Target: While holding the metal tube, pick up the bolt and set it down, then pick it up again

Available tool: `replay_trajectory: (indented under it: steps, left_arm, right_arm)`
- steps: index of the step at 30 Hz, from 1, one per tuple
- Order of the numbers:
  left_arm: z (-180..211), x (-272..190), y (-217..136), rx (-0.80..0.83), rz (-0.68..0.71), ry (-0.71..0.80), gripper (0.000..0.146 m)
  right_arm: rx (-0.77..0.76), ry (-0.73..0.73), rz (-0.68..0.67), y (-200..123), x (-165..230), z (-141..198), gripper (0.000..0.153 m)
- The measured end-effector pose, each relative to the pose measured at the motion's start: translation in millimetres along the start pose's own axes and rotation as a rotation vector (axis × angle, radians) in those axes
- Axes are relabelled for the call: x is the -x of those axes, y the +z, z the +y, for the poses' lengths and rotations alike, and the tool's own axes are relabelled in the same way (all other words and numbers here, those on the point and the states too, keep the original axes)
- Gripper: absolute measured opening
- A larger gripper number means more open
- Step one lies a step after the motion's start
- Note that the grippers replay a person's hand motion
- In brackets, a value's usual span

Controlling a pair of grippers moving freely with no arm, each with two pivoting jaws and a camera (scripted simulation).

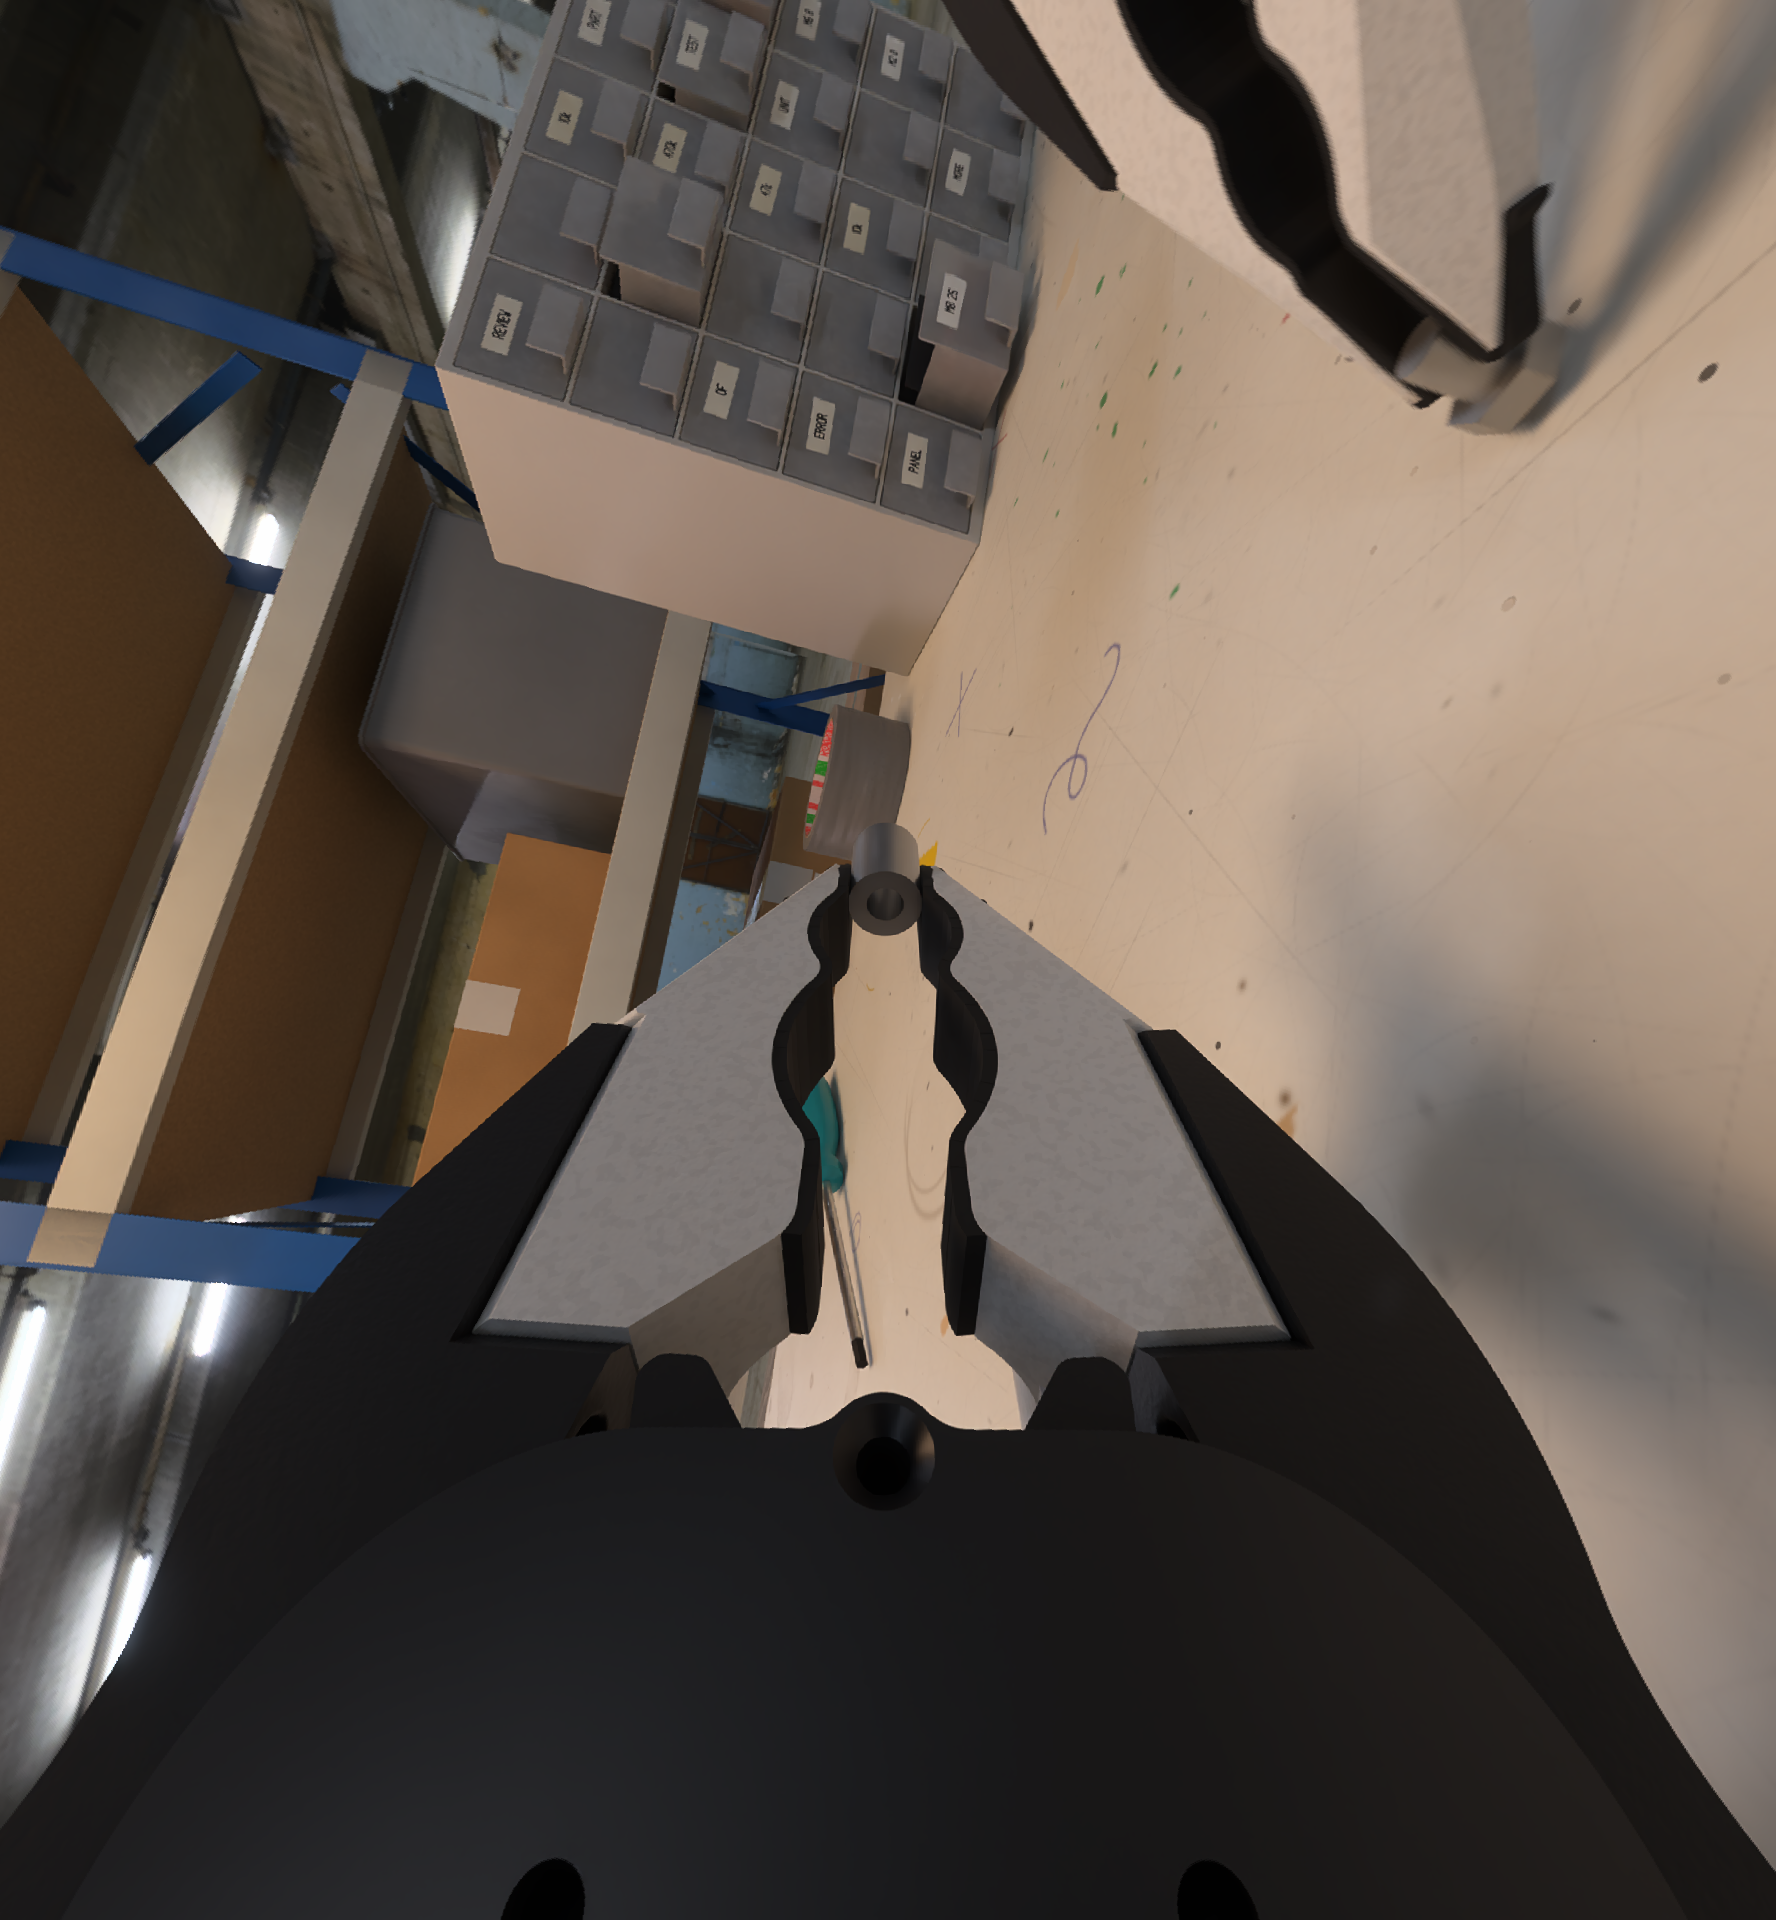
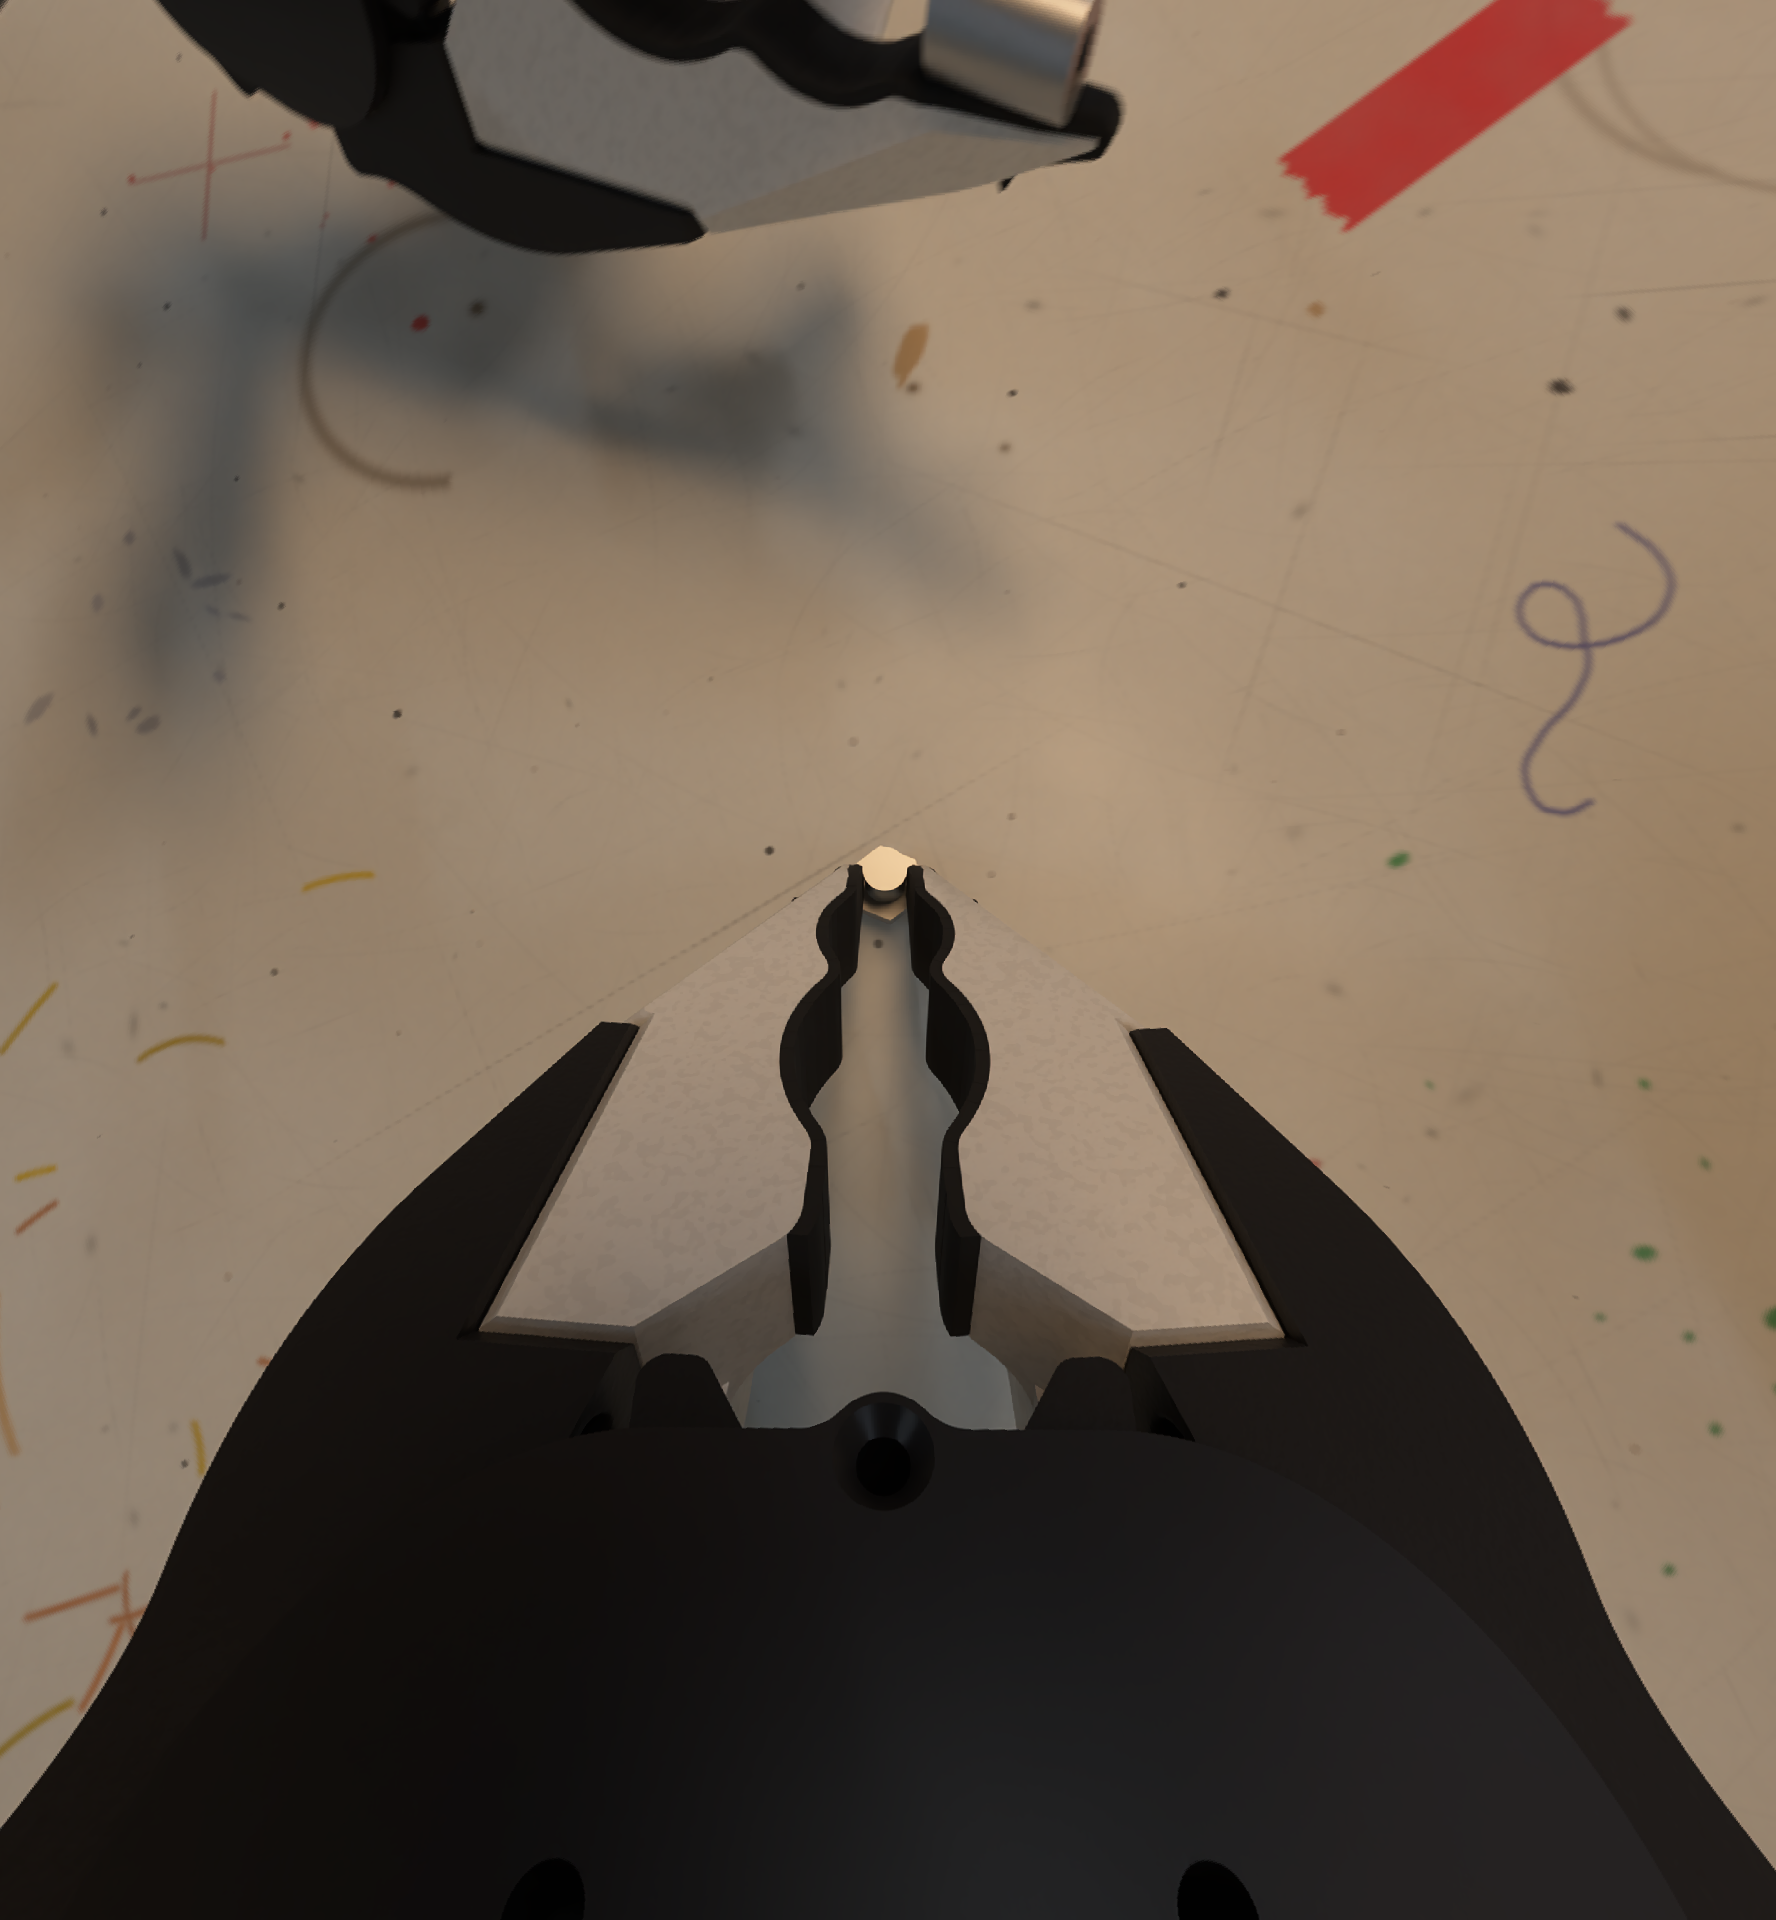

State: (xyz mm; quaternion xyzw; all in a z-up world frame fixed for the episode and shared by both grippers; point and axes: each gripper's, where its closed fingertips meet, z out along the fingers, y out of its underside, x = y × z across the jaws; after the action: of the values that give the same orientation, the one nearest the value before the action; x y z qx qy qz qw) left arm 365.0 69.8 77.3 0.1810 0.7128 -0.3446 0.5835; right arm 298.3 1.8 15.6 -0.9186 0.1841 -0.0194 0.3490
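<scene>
The left gripper [image 1: 885, 883] pinches the metal tube [image 1: 886, 891] at its very fingertips. The right gripper [image 2: 885, 881] is likewise closed on the bolt [image 2: 883, 871]. Such shallow tip grips could let either piece slip free.

Right gripper [image 2: 885, 881] pinching bolt [image 2: 884, 869] at tips — above table [image 2: 1071, 675].

We look across a pale beige workbench [image 1: 1383, 831], its top scratched and flecked with green paint spots, orange and yellow strokes and a purple pen squiggle [image 2: 1590, 665]. A strip of red tape [image 2: 1445, 114] is stuck flat on it. A grey cabinet of small labelled drawers [image 1: 738, 312] stands at the far edge, a screwdriver with a teal handle [image 1: 832, 1174] lying nearer us.
</scene>
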Motion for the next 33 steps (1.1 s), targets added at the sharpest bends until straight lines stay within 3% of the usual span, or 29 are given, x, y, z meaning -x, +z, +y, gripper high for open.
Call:
replay_trajectory:
  steps: [4,9,16,22,28,33]
  left_arm:
    - [0.2,-0.4,0.0,0.001,0.001,0.004,0.011]
    - [0.2,-0.7,0.0,0.0,0.004,0.003,0.011]
    - [0.5,-1.1,0.0,0.001,0.008,0.003,0.011]
    - [-0.6,-1.6,-0.4,-0.005,0.01,0.006,0.011]
    - [-1.2,-2.2,-0.9,-0.008,0.012,0.012,0.011]
    - [-1.4,-2.6,-1.1,-0.01,0.016,0.009,0.011]
  right_arm:
    - [-0.029,-0.007,0.03,-1.7,-8.5,-2.2,0.008]
    - [-0.104,0.004,-0.039,0.1,-3.3,-7.0,0.008]
    - [-0.03,-0.027,-0.171,-1.2,15.2,4.0,0.008]
    - [-0.079,-0.147,-0.118,-4.7,-0.2,-6.1,0.008]
    - [-0.025,-0.151,-0.161,2.6,-7.4,-0.5,0.008]
    - [-0.001,-0.153,-0.253,-1.5,10.3,6.0,0.008]
